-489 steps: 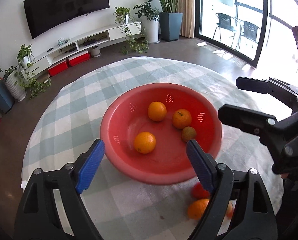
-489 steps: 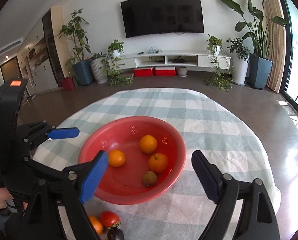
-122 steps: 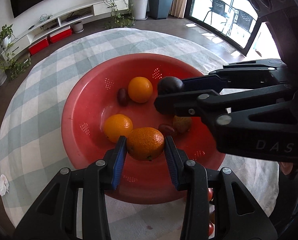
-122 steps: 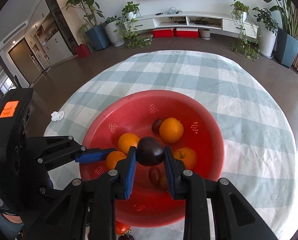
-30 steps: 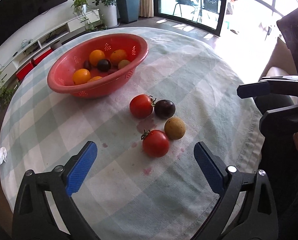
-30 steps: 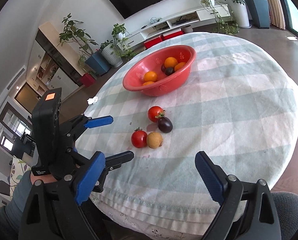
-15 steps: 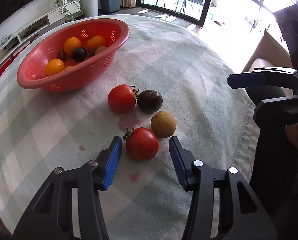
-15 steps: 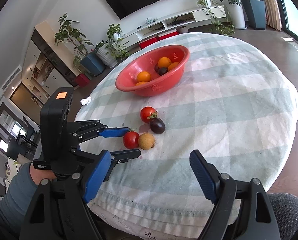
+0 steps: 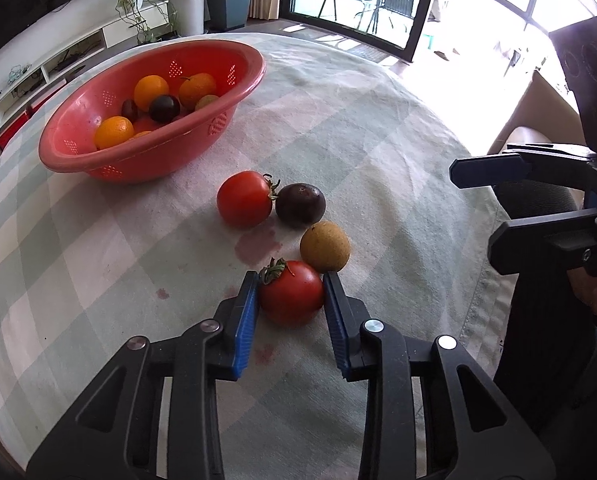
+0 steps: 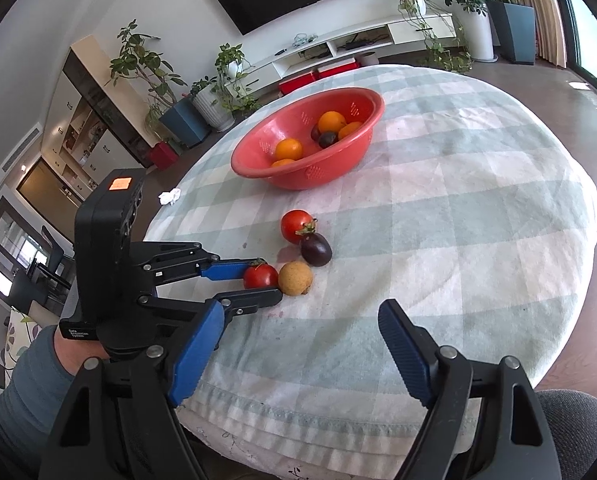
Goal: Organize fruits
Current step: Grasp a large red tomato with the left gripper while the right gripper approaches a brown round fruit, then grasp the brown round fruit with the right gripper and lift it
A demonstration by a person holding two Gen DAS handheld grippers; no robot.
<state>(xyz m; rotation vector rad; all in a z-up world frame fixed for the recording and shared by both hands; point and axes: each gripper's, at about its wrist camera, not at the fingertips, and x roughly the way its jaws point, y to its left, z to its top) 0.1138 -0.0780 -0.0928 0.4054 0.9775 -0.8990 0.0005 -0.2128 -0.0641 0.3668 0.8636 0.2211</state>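
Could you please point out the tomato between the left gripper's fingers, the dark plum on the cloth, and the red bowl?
tomato [image 9: 292, 294], left wrist view, middle of its red skin.
dark plum [image 9: 300, 205], left wrist view, centre of its top.
red bowl [image 10: 310, 174], right wrist view, near outer wall.

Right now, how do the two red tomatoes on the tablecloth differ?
The near tomato sits between the left gripper fingers, which have just been closing and now press on it; the far tomato lies free. The near tomato is next to the tan round fruit; the far tomato touches the dark plum. Both are red, with green stems, and outside the red basket.
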